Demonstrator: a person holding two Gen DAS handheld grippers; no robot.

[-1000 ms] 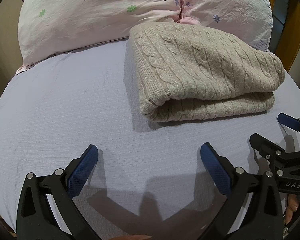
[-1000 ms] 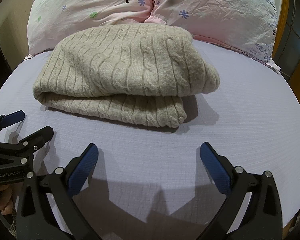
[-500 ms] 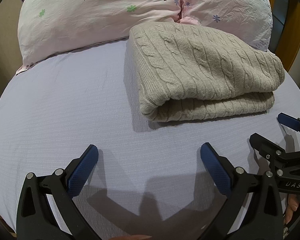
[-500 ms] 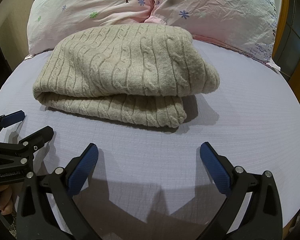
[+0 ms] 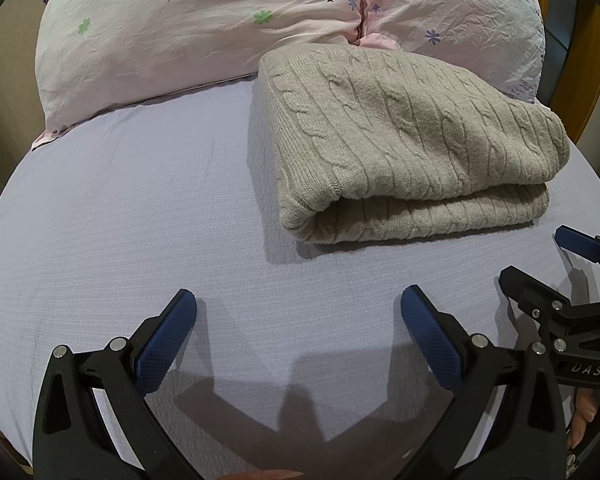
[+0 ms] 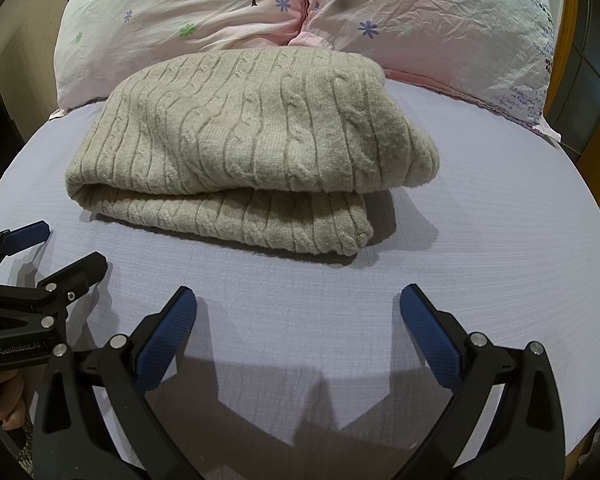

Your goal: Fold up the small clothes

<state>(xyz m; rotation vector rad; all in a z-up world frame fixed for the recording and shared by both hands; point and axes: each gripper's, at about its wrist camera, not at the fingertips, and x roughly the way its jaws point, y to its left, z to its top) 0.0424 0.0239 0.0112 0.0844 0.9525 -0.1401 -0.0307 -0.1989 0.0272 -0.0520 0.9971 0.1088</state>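
The beige cable-knit sweater [image 6: 244,140] lies folded over on the lilac bed sheet [image 5: 120,208], up toward the head edge and touching the floral pillows [image 5: 204,20]. The fold looks finished, or needs one last tidy: any next move means reaching forward. Left gripper [image 5: 298,312] and right gripper [image 6: 298,312] hover side by side near the foot edge, both spread wide, holding nothing.

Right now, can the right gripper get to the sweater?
Probably yes. The right gripper is open and empty, and only bare sheet lies between it and the folded sweater ahead.
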